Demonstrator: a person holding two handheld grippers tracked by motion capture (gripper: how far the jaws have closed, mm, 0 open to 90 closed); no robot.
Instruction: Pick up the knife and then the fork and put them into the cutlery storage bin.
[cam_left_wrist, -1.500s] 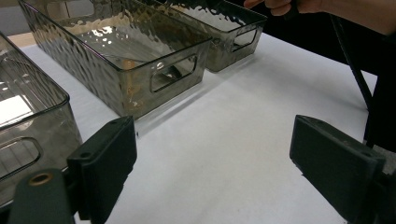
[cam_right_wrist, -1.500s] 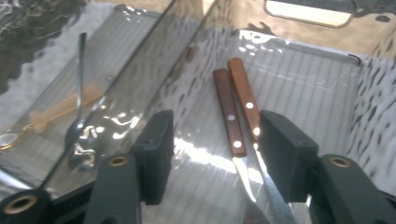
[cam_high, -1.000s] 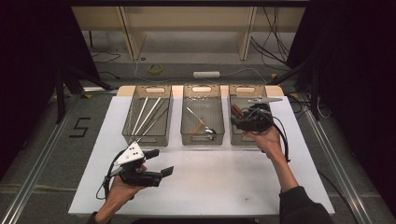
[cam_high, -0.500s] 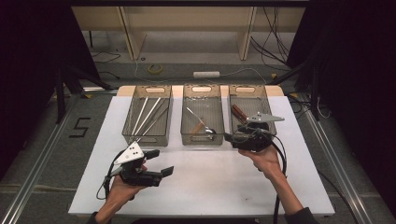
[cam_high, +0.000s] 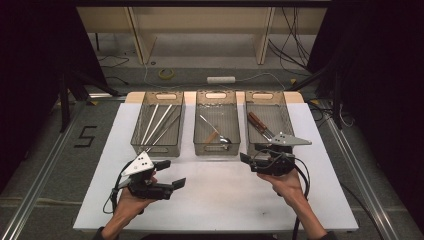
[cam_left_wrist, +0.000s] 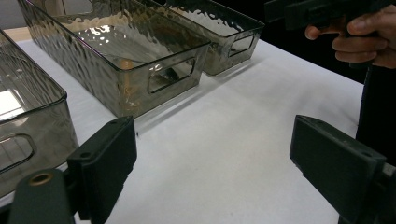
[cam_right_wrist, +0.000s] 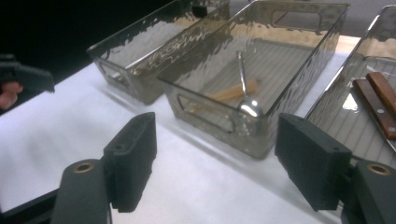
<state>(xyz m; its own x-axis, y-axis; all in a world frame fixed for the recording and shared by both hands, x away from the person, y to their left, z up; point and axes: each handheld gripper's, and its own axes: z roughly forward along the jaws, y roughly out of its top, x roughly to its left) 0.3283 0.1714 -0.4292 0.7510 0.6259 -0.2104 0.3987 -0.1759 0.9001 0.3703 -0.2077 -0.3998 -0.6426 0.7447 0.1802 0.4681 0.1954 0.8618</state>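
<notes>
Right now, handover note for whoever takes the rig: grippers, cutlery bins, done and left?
Left gripper: open, empty, over the white table near its front.
Right gripper: jaws have just been opening, nothing between them, in front of the right bin.
Left clear ribbed plastic bin: long pale sticks.
Middle bin: metal spoon and a wooden-handled piece.
Right bin: brown-handled knives.
Done: cutlery lies sorted in the bins. Left: nothing loose on the table.
</notes>
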